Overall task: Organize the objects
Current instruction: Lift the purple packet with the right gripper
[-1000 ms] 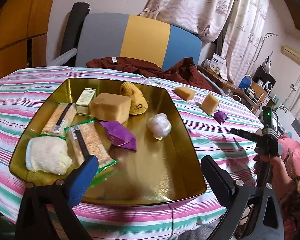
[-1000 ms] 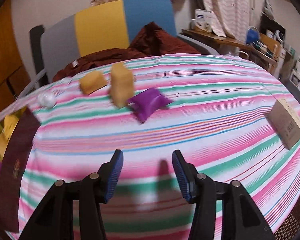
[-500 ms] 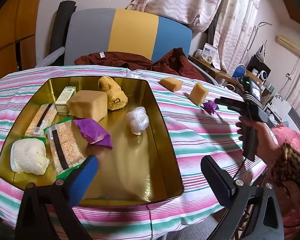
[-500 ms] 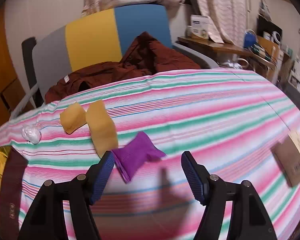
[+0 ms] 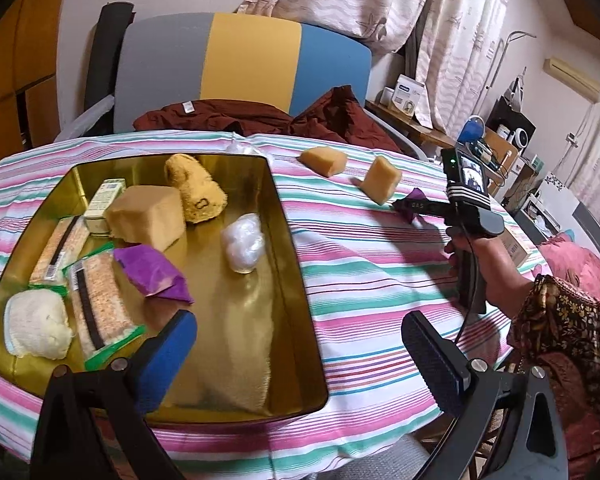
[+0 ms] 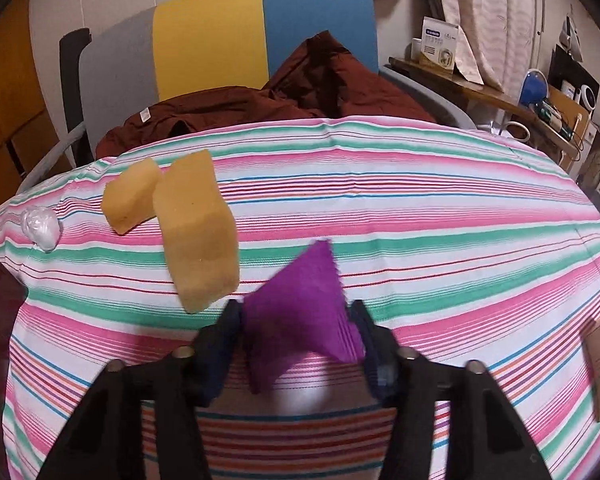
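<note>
My right claw [image 6: 296, 344] has its fingers pressed against both sides of the purple pouch [image 6: 304, 312], which sits on the striped bench [image 6: 420, 216] just right of the tall yellow sponge [image 6: 198, 232] — that sponge is my landmark here. Behind the tall sponge to its left lies a smaller yellow sponge [image 6: 130, 196], and farther left a crumpled white plastic ball [image 6: 40, 228]. Well to the left of the sponge stands the gold tray [image 5: 288, 248], and my left claw [image 5: 300, 356] hovers over its near edge with the fingers wide apart, holding nothing. Inside the tray I see a second purple pouch [image 5: 152, 276], a big tan sponge block [image 5: 146, 216], a yellow knitted piece [image 5: 194, 188], a white plastic wad [image 5: 244, 242], two cracker packets [image 5: 96, 296] and a white cloth bundle [image 5: 36, 328] — all well left of the tall sponge.
</note>
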Tool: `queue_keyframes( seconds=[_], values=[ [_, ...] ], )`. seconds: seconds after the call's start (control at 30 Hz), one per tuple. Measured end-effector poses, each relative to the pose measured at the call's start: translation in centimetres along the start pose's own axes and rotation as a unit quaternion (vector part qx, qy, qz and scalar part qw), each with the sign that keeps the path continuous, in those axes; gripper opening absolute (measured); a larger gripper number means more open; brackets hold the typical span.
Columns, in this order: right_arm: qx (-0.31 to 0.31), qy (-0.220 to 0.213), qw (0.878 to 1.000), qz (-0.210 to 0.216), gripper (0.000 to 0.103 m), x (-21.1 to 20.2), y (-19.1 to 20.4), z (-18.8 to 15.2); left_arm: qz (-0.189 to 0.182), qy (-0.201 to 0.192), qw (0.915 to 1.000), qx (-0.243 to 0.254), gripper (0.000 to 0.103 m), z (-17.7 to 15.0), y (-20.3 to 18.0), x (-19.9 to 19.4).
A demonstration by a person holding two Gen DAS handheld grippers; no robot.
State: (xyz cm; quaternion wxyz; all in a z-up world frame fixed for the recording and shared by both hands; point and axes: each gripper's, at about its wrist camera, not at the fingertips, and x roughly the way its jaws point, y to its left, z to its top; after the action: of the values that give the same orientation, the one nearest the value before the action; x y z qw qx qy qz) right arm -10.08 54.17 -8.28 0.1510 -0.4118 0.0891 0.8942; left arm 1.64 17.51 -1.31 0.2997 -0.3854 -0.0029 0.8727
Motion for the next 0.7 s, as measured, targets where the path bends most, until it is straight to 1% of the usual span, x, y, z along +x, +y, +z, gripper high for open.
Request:
queue_keyframes(
  seconds=[0.07,0.1,0.13,0.4,0.53,0.7],
  values=[
    [0.003,-0.003,1.0,0.004,0.045,-0.1,-0.1,-0.1,-0.002,0.001,1.0,0.006,0.103,0.3,-0.6,0.1],
    [0.005,-0.007,1.0,0.006,0.039,-0.2,-0.2,0.0,-0.003,0.0,1.0,0.009,0.103,0.4,-0.9,0.2],
    [0.007,-0.012,1.0,0.007,0.038,-0.4,-0.2,-0.1,-0.005,-0.001,0.9999,0.011,0.103,0.5,-1.1,0.2],
    [0.057,-0.039,0.997,0.022,0.034,-2.1,-2.1,-1.0,-0.019,-0.001,0.9996,0.021,0.103,2.1,-2.9,1.1],
    [0.08,-0.049,0.996,0.013,0.033,-3.3,-3.2,-2.0,-0.027,0.001,0.9992,0.028,0.103,3.4,-4.2,2.1],
    [0.086,-0.055,0.995,-0.018,0.033,-4.5,-3.8,-3.3,-0.047,0.008,0.9984,0.029,0.103,6.4,-6.3,4.8]
  ],
)
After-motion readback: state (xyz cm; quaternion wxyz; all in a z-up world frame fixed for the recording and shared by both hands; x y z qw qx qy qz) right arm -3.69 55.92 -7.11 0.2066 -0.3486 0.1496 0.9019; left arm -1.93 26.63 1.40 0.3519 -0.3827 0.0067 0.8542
